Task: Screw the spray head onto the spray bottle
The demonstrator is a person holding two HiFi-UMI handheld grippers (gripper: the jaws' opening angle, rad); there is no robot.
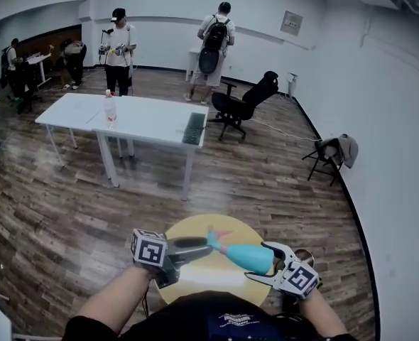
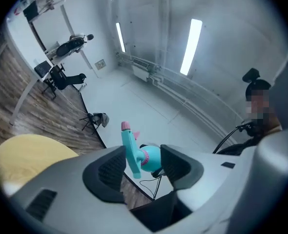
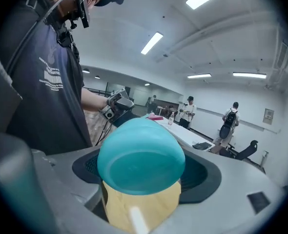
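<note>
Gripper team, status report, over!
Left gripper open around spray head. Right gripper shut on spray bottle. Head on bottle. Nothing in the way.

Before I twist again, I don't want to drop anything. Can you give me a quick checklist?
1. Bottle clamped in the right hand-held gripper: ok.
2. Spray head sitting on the bottle's neck: ok.
3. Left hand-held gripper closed on the spray head: not ok. Its jaws stand apart around it.
4. Spray head screwed fully tight: cannot tell.
5. Yellow table below the bottle in case of a slip: ok.
</note>
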